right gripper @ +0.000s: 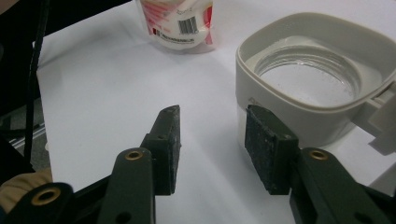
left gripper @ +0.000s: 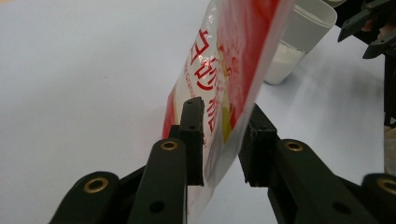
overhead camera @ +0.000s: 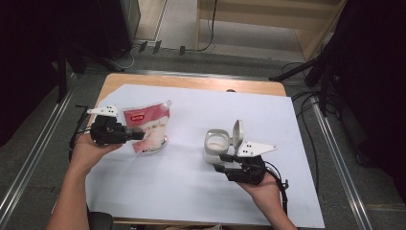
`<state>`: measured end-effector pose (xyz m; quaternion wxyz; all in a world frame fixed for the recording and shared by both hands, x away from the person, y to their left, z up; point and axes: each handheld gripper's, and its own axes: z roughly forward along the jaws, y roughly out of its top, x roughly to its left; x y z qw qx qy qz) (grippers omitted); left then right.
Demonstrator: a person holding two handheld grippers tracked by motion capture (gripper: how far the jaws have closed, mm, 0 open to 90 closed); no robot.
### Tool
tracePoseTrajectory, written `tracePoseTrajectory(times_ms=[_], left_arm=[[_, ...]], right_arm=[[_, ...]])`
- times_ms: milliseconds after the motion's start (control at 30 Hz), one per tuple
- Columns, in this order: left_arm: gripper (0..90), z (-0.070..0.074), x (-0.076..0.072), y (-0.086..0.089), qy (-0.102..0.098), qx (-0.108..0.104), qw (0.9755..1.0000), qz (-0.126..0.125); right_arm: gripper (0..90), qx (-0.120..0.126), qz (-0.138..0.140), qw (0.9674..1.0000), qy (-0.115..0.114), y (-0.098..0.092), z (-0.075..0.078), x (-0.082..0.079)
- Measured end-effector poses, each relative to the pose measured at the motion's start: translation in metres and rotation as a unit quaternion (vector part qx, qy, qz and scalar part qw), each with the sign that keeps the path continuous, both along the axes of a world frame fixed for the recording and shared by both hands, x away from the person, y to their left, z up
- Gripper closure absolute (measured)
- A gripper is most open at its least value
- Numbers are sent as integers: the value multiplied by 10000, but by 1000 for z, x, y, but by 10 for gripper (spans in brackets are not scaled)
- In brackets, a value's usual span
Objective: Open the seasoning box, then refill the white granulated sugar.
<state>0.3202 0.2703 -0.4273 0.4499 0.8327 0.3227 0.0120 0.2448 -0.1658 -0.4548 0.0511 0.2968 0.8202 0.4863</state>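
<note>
On the white table (overhead camera: 191,182), loosened left jaws straddle the pouch (overhead camera: 149,125); right jaws gape beside the powder-filled jar (overhead camera: 216,143).

one red and white pouch (overhead camera: 149,125), one open jar (overhead camera: 216,143) with white powder, two grippers, left (overhead camera: 138,135) and right (overhead camera: 221,163), one table (overhead camera: 191,84).

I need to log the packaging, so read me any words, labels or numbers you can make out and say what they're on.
Red-and-white pouch: large red characters and a line of small print, cut off and too blurred to read.
Pouch back, right gripper view: barcode label, digits too small to read.
Lidded jar: no text.
</note>
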Motion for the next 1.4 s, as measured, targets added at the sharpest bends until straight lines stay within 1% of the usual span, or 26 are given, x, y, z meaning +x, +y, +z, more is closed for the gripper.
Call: tracePoseTrajectory(times_ms=[100,133,267,300,333,367,400,433,500,600,667,767,833,867,900,967,1000,1033,1067,1100,1167,1400], left_arm=[[710,0,-1,-1,-20,73,10000,-55],[695,1,-2,-1,10,100,9999,-49],[658,1,-2,-2,-4,143,9999,-38],[651,2,-3,-3,-15,170,9998,-56],[640,2,-3,-3,-74,196,9998,-37],[629,3,-3,-4,-71,170,9998,-56],[624,4,-4,-4,-123,114,9998,-62],[597,4,-4,-4,-164,85,9998,-42],[582,6,-5,-3,-191,36,9998,-34],[569,8,-5,-2,-228,26,9997,-12],[559,9,-6,0,-247,60,9997,7],[546,10,-7,2,-195,59,9998,5],[530,10,-8,4,-223,82,9997,12],[519,11,-8,4,-188,72,9998,10],[513,11,-8,5,-205,88,9997,43],[498,12,-9,7,-145,101,9998,59],[496,13,-10,9,-153,149,9998,40],[491,13,-10,10,-151,137,9998,59],[490,13,-11,11,-141,157,9998,64],[491,13,-12,12,-173,153,9997,93],[491,13,-12,15,-115,118,9998,121],[488,13,-16,26,-109,112,9996,252]], right_arm=[[561,12,-13,10000,-4,-1,0,1],[561,23,-14,10000,-4,-1,0,1],[562,1,-28,10000,-27,-2,1,1],[562,16,-31,10000,-22,-3,1,1],[562,23,-45,10000,-28,-3,2,1],[561,35,-47,10000,-29,-3,2,2],[562,28,-44,10000,-26,-4,2,2],[562,22,-41,10000,-40,-4,2,2],[562,-3,-38,10000,-31,-4,2,3],[561,-20,-53,10000,-9,-5,2,2],[561,-16,-61,10000,-17,-7,3,3],[561,-4,-73,10000,-43,-9,4,3],[560,1,-82,10000,-15,-11,6,3],[560,9,-83,10000,-14,-11,6,4],[560,1,-90,10000,-2,-12,6,4],[560,-12,-98,9999,20,-14,7,4],[559,10,-100,9999,35,-14,7,4],[557,10,-94,9999,44,-15,7,4],[556,-4,-84,10000,45,-16,7,5],[557,-15,-79,10000,50,-16,7,4],[557,-52,-57,10000,47,-17,7,4],[560,-141,-38,9999,54,-20,8,3]])
